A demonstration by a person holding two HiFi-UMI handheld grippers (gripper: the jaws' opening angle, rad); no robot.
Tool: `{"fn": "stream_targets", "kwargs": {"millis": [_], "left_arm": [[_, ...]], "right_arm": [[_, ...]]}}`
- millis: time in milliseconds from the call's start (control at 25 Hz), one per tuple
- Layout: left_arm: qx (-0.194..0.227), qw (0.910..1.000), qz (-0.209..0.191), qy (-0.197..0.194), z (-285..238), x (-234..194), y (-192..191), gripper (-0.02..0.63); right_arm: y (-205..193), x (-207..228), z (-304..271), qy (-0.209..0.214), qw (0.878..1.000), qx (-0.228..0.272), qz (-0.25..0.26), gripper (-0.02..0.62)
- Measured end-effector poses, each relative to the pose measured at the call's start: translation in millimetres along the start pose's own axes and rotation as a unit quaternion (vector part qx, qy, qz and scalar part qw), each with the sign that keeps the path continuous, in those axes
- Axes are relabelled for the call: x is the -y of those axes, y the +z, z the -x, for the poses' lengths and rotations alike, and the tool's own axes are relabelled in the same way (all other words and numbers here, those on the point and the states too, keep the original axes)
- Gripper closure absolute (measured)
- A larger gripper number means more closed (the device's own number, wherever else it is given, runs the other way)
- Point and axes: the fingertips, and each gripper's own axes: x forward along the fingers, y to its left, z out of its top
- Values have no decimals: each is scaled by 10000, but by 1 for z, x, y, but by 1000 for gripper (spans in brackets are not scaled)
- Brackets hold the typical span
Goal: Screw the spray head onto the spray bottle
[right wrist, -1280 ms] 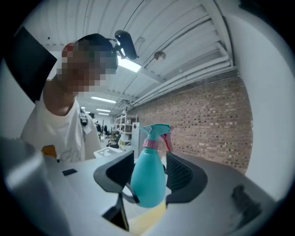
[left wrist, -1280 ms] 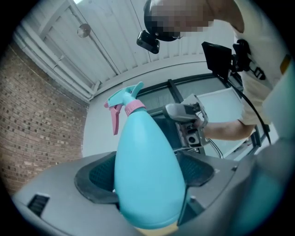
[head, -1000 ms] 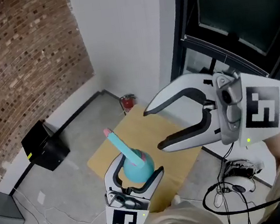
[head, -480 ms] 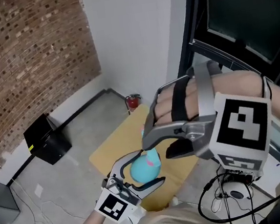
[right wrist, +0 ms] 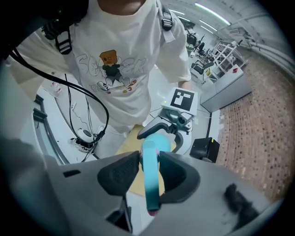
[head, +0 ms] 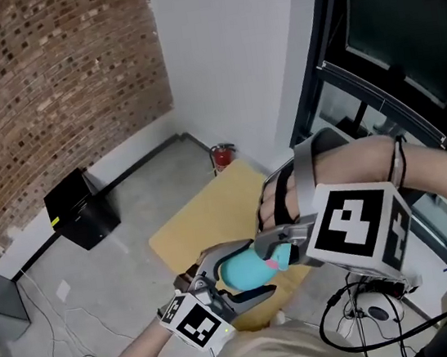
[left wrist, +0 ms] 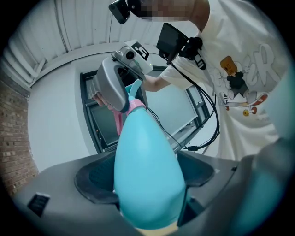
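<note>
Left gripper (head: pixel 236 279) clamped round spray bottle (left wrist: pixel 147 175) body; right gripper (right wrist: pixel 148 171) clamped on spray head (left wrist: pixel 133 90), atop bottle neck, in line with bottle's long axis.

Turquoise bottle (left wrist: pixel 147 175); turquoise spray head (right wrist: pixel 150 193) with pink collar (left wrist: pixel 135 107) and pink trigger (left wrist: pixel 118 126). Grey left gripper (head: pixel 241 276) and grey right gripper (right wrist: pixel 148 171), black pads, black-and-white square markers. Tan worktop (head: pixel 204 217). Red-brown brick wall (head: pixel 46 91), grey floor (head: pixel 97 274), black box (head: pixel 81 220).
</note>
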Motion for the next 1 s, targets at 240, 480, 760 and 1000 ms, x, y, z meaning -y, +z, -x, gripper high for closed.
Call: {"fn": "stream_targets", "kwargs": {"millis": [240, 480, 760, 1000], "left_arm": [[-167, 9992, 358, -78, -4, 1, -6, 199], [-410, 9871, 1499, -390, -12, -4, -8, 198], [-950, 9907, 678, 701, -18, -21, -17, 198], [-1391, 9726, 195, 1851, -20, -43, -35, 198]], "right_arm": [[-11, -3, -9, 139, 9994, 0, -317, 463], [-31, 0, -12, -177, 9981, -565, -182, 464], [-48, -4, -18, -191, 9913, -413, -1237, 465], [-68, 7, -27, -448, 9517, -67, -3037, 463]]}}
